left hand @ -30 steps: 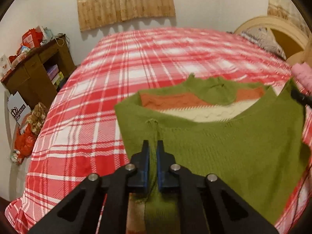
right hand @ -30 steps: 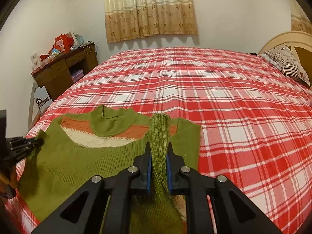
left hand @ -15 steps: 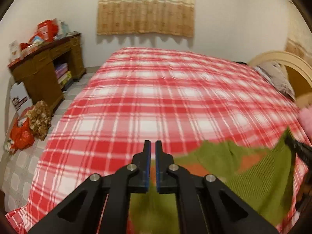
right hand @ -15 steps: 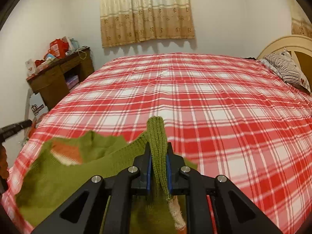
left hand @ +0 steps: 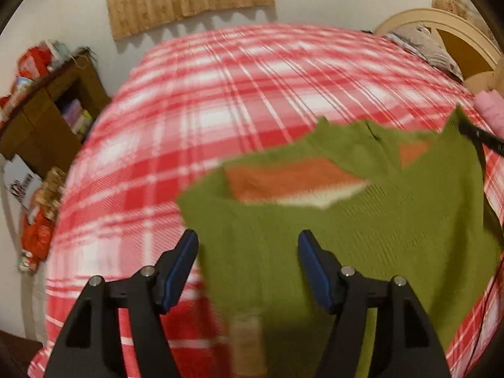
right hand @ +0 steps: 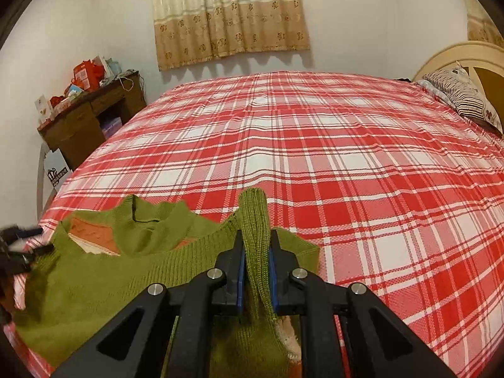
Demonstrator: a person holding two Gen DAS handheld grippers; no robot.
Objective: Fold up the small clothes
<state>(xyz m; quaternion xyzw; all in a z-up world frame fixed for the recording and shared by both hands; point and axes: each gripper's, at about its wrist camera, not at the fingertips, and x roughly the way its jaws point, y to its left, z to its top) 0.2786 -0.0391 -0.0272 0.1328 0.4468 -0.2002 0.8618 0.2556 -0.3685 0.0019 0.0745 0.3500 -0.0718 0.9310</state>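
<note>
From my feed I can read no word, number or brand anywhere. The only printed mark I can make out is a dark emblem, perhaps a crown over a line of lettering, on the white carton [right hand: 56, 174] standing on the floor beside the wooden desk [right hand: 82, 126]; in the left wrist view the same carton [left hand: 19, 180] shows dark print too, but motion blur smears it beyond reading. The red packages [right hand: 88, 74] and small cards [right hand: 44, 107] piled on the desk top carry printing that is too small for me to tell apart. Nothing else in either view bears any lettering that I can read
</note>
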